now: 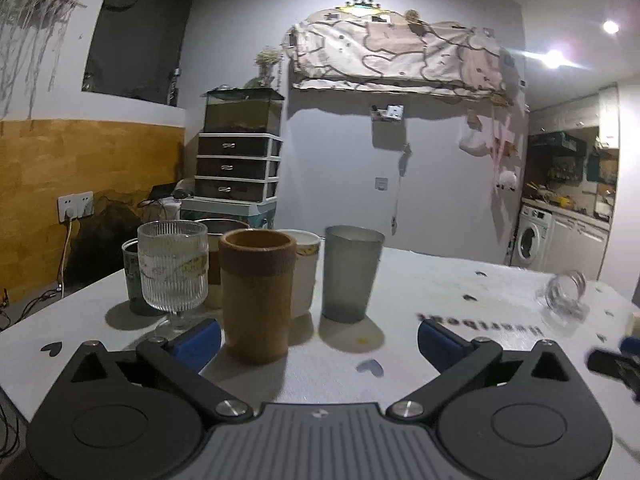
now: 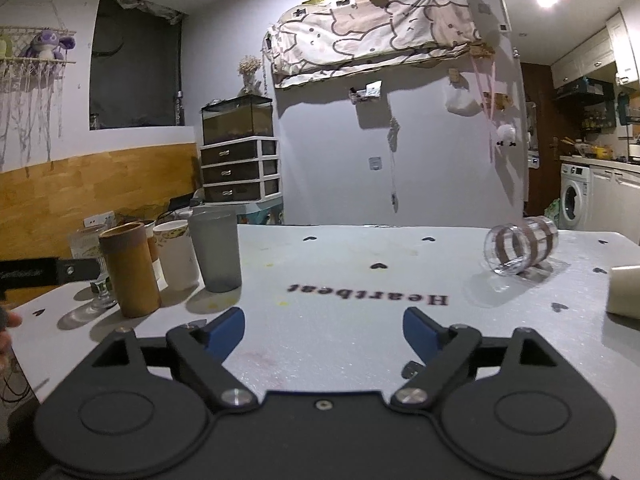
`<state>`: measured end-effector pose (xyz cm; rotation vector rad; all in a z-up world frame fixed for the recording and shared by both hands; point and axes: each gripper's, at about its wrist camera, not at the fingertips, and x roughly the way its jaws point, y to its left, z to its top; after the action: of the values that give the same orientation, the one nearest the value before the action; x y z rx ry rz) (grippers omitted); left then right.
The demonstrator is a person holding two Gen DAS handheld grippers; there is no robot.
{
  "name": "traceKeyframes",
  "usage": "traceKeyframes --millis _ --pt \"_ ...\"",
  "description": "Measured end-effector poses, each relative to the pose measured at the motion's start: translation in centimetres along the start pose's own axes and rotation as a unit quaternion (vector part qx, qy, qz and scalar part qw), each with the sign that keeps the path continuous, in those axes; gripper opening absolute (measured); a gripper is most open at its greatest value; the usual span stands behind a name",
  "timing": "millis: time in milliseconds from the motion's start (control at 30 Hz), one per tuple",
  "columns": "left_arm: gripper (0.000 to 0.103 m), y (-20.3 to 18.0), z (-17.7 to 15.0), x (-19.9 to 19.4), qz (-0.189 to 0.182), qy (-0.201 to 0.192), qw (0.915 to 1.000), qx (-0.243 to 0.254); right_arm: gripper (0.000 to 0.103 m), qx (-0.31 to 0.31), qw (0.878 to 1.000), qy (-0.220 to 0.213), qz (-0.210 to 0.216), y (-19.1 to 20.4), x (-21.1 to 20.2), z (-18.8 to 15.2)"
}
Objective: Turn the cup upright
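Observation:
A clear glass cup with brown bands (image 2: 520,249) lies on its side at the far right of the white table (image 2: 340,280), mouth toward me. It shows blurred in the left wrist view (image 1: 566,294). My right gripper (image 2: 323,332) is open and empty, well short and left of that cup. My left gripper (image 1: 318,344) is open and empty, its left finger beside an upright brown cup (image 1: 256,292). A grey tumbler (image 1: 350,272), a ribbed stemmed glass (image 1: 173,268) and a white mug (image 1: 306,276) stand upright behind it.
The upright cups cluster at the table's left (image 2: 160,264). A cream object (image 2: 625,290) lies at the right table edge. The right gripper's tip (image 1: 616,360) shows at the left wrist view's right edge. Drawers and a wall stand behind the table.

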<state>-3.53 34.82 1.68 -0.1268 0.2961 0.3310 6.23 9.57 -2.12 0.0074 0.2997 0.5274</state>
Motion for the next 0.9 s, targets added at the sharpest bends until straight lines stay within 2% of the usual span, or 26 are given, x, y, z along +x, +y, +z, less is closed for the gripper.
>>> traceKeyframes --millis 167,400,900 --pt "0.103 -0.7 -1.6 -0.7 0.006 0.018 0.9998 0.007 0.091 -0.007 1.0 0.007 0.002 0.5 0.6 0.2" --pt "0.103 -1.2 -2.7 -1.5 0.026 0.027 0.9992 0.012 0.102 -0.02 1.0 0.014 0.005 1.1 0.9 0.1" --pt "0.103 -2.1 -2.8 -2.0 0.028 0.027 0.9989 0.025 0.103 -0.028 0.999 0.026 0.007 1.7 1.3 -0.2"
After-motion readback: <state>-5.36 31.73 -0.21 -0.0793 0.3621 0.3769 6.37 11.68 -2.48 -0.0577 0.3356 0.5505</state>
